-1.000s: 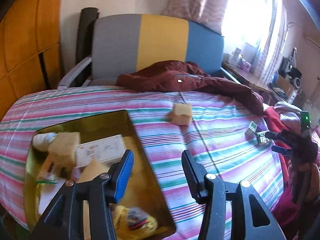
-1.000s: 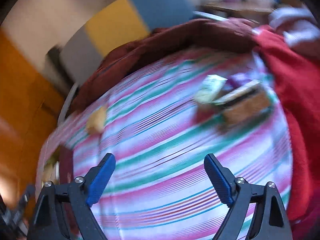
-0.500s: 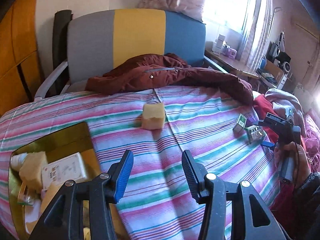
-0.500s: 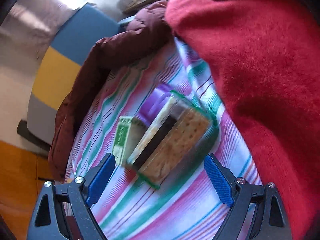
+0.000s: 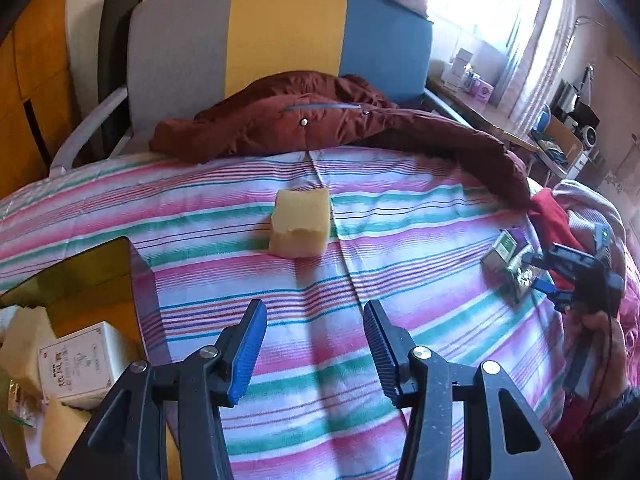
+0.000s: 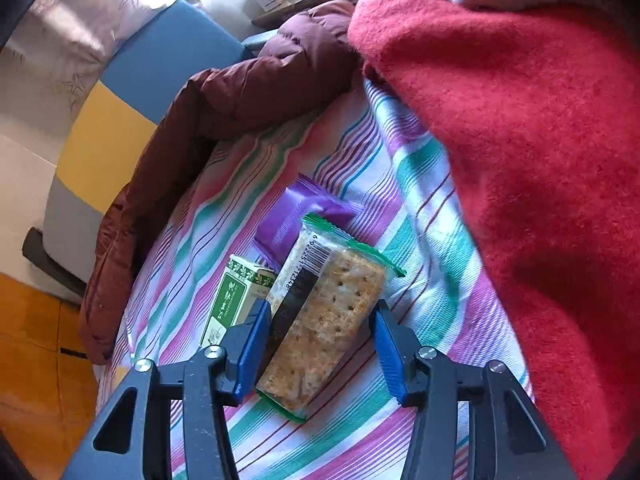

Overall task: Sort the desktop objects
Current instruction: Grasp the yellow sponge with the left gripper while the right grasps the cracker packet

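Right wrist view showed the right gripper (image 6: 318,344), jaws just closing, around a cracker packet (image 6: 324,320); whether it gripped was unclear. The left gripper (image 5: 316,350) stood open, empty.

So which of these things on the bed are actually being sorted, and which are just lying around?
Being sorted:
cracker packet, between the right gripper pads
green box
purple packet
yellow sponge block
gold tray, already holding items

Just lying about:
maroon jacket
red blanket
chair
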`<state>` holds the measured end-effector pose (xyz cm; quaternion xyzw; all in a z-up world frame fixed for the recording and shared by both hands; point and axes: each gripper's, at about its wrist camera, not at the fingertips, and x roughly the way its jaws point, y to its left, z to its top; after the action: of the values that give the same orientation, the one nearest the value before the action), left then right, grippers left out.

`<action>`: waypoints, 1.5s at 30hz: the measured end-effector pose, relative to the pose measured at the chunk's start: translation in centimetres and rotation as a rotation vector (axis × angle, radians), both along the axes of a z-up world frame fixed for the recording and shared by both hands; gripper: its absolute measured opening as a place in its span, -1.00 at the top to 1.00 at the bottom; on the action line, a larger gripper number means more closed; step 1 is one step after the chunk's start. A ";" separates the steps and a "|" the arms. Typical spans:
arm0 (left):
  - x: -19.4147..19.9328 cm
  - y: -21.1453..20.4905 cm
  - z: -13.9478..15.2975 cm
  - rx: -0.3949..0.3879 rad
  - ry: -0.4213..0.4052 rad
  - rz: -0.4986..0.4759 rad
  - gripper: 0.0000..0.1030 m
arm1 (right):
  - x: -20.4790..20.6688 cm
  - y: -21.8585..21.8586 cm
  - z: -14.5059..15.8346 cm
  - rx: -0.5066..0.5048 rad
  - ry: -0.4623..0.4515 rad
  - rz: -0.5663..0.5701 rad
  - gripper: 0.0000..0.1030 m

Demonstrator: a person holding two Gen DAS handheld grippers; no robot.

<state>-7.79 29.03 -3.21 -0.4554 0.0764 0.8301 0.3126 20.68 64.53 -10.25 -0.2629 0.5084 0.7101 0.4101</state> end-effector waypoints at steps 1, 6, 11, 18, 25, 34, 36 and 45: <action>-0.4 0.2 -0.2 -0.002 -0.006 0.004 0.01 | -0.1 0.0 0.1 0.001 -0.004 0.005 0.00; -1.6 1.3 -0.5 -0.021 -0.006 0.008 0.01 | -0.1 -0.2 -0.3 -0.036 0.066 0.001 -0.32; -2.8 2.8 -0.7 -0.048 0.019 -0.012 0.01 | -1.1 -0.6 0.1 0.006 -0.008 0.043 -0.39; -5.1 4.0 -1.8 -0.076 0.015 -0.014 0.01 | -4.3 -1.6 0.5 0.112 -0.236 0.137 -0.27; -7.0 5.1 -2.9 -0.096 0.008 -0.027 -0.16 | -4.6 -2.0 0.4 0.118 -0.304 0.182 -0.17; -9.0 7.8 -4.6 -0.184 0.039 -0.034 -0.36 | -4.2 -2.0 0.2 0.107 -0.305 0.199 -0.21; -9.3 8.2 -5.0 -0.201 0.038 -0.037 -0.37 | -4.2 -2.2 0.2 0.111 -0.311 0.203 -0.23; -10.3 9.6 -6.9 -0.259 0.049 -0.048 -0.39 | -4.9 -1.8 0.3 0.123 -0.323 0.211 -0.24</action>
<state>-18.04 38.66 -10.07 -0.4696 0.2012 0.8165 0.2690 15.76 62.72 -10.00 -0.3999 0.3613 0.7273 0.4250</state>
